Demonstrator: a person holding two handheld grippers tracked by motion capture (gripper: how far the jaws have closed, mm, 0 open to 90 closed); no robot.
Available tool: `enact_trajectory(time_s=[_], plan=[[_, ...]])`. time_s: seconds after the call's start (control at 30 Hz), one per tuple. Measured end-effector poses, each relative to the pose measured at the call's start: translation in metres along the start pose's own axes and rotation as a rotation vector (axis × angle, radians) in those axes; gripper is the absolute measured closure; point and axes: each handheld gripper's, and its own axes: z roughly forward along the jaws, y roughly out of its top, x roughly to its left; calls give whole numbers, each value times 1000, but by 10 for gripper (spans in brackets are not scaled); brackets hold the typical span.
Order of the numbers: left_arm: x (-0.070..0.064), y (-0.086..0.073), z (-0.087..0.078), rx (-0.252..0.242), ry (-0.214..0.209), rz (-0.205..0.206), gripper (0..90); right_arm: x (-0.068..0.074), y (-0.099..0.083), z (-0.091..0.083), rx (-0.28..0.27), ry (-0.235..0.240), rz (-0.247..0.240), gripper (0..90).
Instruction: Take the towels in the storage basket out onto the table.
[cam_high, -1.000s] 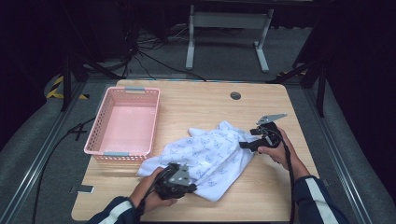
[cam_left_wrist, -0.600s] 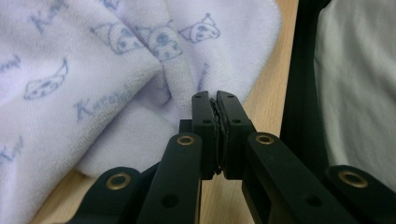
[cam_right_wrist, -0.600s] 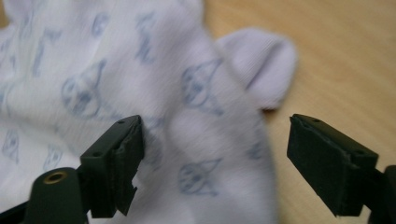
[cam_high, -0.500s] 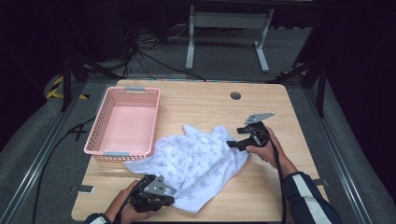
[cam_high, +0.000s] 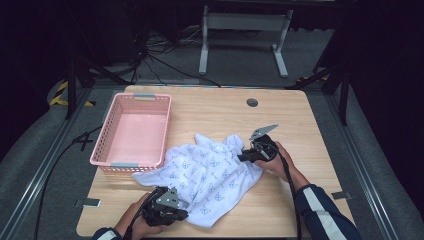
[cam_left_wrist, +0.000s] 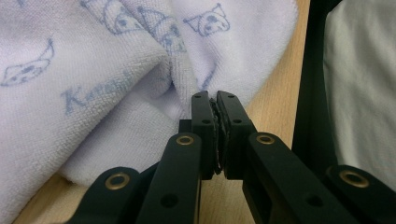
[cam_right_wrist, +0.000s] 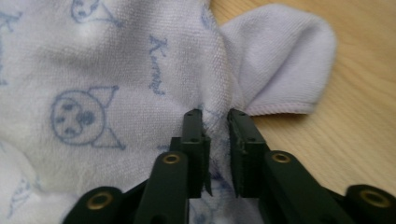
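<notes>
A white towel (cam_high: 210, 172) with pale blue cartoon prints lies crumpled across the middle of the wooden table (cam_high: 215, 110). My left gripper (cam_high: 181, 214) is at the towel's front left corner, near the table's front edge. In the left gripper view the left gripper (cam_left_wrist: 215, 95) is shut on a pinched fold of the towel (cam_left_wrist: 93, 70). My right gripper (cam_high: 242, 157) is at the towel's right edge. In the right gripper view the right gripper (cam_right_wrist: 215, 113) holds a thick fold of the towel (cam_right_wrist: 116, 70) between nearly shut jaws.
A pink plastic basket (cam_high: 102, 135) stands on the table's left side, just behind the towel's left end. A round cable hole (cam_high: 252, 102) sits at the back of the table. Bare wood lies to the right and behind the towel.
My left gripper has drawn the towel's corner toward the front left edge, and the cloth has spread out. My right gripper has shifted left with its fold of towel.
</notes>
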Motion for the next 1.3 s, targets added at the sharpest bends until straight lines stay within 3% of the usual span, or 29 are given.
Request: enact_trajectory(time_s=[0.1, 0.13, 0.17, 0.2, 0.23, 0.33, 0.4, 0.43, 0.53, 0.7, 0.77, 0.83, 0.9, 1.0, 1.03, 1.2, 1.3], plan=[[1, 1, -1, 5, 5, 8, 866, 0, 0, -11, -22, -34, 3, 804], [2, 0, -2, 2, 11, -5, 866, 1, 0, -23, -41, -93, -5, 806], [3, 1, -2, -17, 14, -9, 866, 1, 0, -23, -41, -93, -5, 806], [5, 1, -3, -28, 10, -20, 866, 2, 1, -29, -57, -128, -9, 805], [6, 1, -3, -24, 13, -19, 867, 7, 3, -40, -90, -168, -34, 806], [4, 2, -2, -9, 7, -10, 861, 25, 12, -54, -166, -202, -100, 808], [5, 2, -2, -25, 19, -5, 858, 50, 20, -57, -181, -155, -189, 807], [4, 2, -4, -27, 12, -21, 852, 63, 22, -56, -179, -128, -228, 808], [5, 0, -9, -54, 31, -42, 805, 101, 25, -45, -136, -46, -348, 806], [4, -2, -22, -109, 75, -35, 717, 136, 16, -22, -67, 57, -423, 801], [3, -2, -25, -123, 86, -46, 640, 144, 11, -13, -39, 81, -426, 800], [6, 0, -25, -162, 150, -68, 596, 150, 5, -6, -23, 93, -434, 796], [8, 2, -21, -195, 169, -98, 562, 153, 2, -1, -8, 109, -428, 793], [13, 4, -16, -194, 183, -107, 537, 155, -3, 6, -2, 125, -414, 789], [17, 5, -10, -185, 183, -114, 531, 157, -9, 11, -4, 139, -411, 746], [20, 6, 5, -93, 203, -121, 526, 155, -9, -5, -50, 158, -386, 559], [22, 5, 6, -96, 201, -129, 539, 147, -7, -25, -94, 144, -361, 491]])
